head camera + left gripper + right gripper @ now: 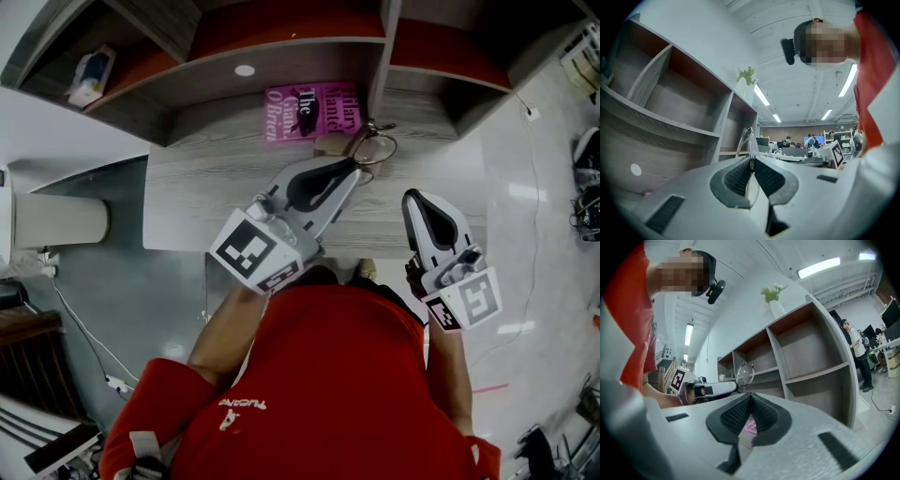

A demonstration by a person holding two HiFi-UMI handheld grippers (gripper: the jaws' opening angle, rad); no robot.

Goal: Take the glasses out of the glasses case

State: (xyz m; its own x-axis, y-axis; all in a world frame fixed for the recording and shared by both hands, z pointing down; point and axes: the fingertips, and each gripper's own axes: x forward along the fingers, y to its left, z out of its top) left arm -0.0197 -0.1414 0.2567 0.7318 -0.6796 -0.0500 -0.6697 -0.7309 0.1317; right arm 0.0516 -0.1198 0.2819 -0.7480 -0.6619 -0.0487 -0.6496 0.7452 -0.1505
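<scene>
The thin-rimmed glasses (377,146) hang in the air above the grey wooden desk (206,178). My left gripper (357,167) is shut on their frame. In the left gripper view a clear lens (753,138) sticks up just past the closed left gripper (751,159). A small tan case (330,144) lies on the desk right behind the glasses, partly hidden by them. My right gripper (412,195) hovers to the right, near the desk's front edge, shut with nothing in it. From the right gripper (750,395) view the glasses (744,373) show at the tip of the left gripper (708,389).
A pink book (312,111) lies at the back of the desk under the shelf unit (375,42). An upright shelf divider (382,56) stands just behind the glasses. The person's red shirt (328,384) fills the lower part of the head view.
</scene>
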